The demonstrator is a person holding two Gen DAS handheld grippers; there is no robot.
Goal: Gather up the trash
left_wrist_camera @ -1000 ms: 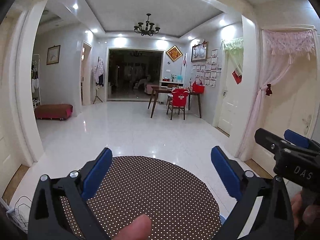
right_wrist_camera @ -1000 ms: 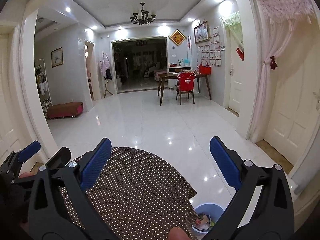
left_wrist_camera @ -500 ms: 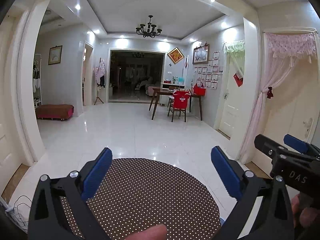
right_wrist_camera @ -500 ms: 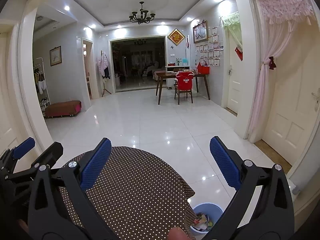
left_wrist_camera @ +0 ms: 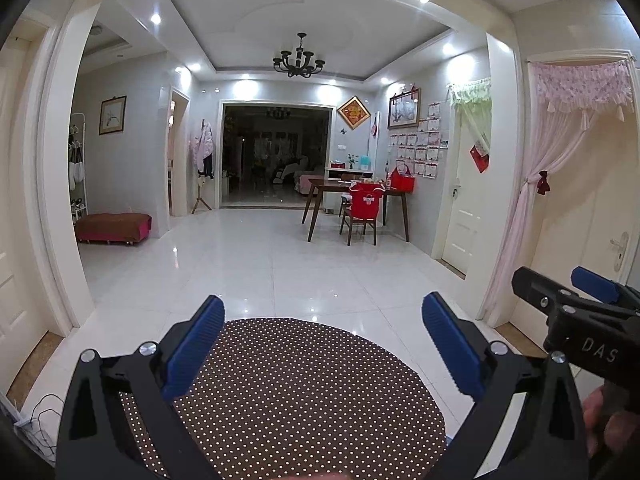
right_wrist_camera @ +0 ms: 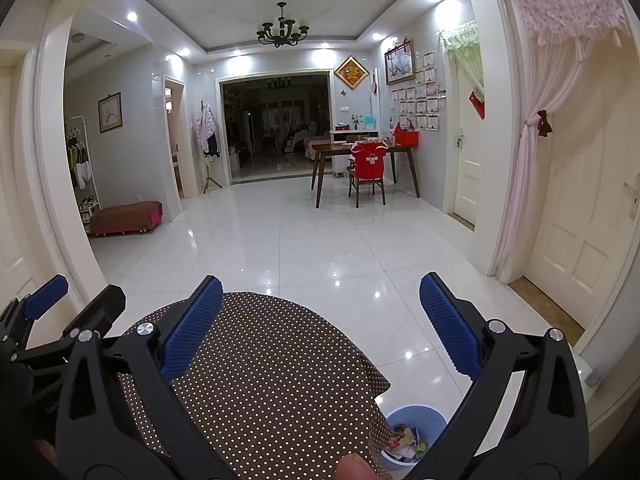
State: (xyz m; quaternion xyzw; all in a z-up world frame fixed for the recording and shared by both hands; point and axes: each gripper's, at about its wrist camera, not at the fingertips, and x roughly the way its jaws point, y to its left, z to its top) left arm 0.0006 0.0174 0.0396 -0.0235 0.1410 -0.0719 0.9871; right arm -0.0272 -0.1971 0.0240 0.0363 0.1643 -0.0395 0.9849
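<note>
A blue bin [right_wrist_camera: 416, 436] with trash in it stands on the floor at the right edge of a round table under a brown polka-dot cloth [right_wrist_camera: 264, 380]. My right gripper [right_wrist_camera: 320, 320] is open and empty above the table. My left gripper [left_wrist_camera: 322, 340] is open and empty above the same cloth [left_wrist_camera: 296, 396]. Each gripper shows in the other's view: the right one [left_wrist_camera: 568, 292] at the right, the left one [right_wrist_camera: 76, 300] at the left. No loose trash shows on the cloth.
A white tiled floor [right_wrist_camera: 304, 240] stretches ahead. A wooden table [right_wrist_camera: 360, 156] with a red-covered chair [right_wrist_camera: 370, 168] stands far right. A red bench [right_wrist_camera: 126, 216] sits far left. A door with a pink curtain [right_wrist_camera: 532, 152] is at the right.
Both grippers have tilted slightly upward, so the table and bin sit lower in view. Both stay open and empty.
</note>
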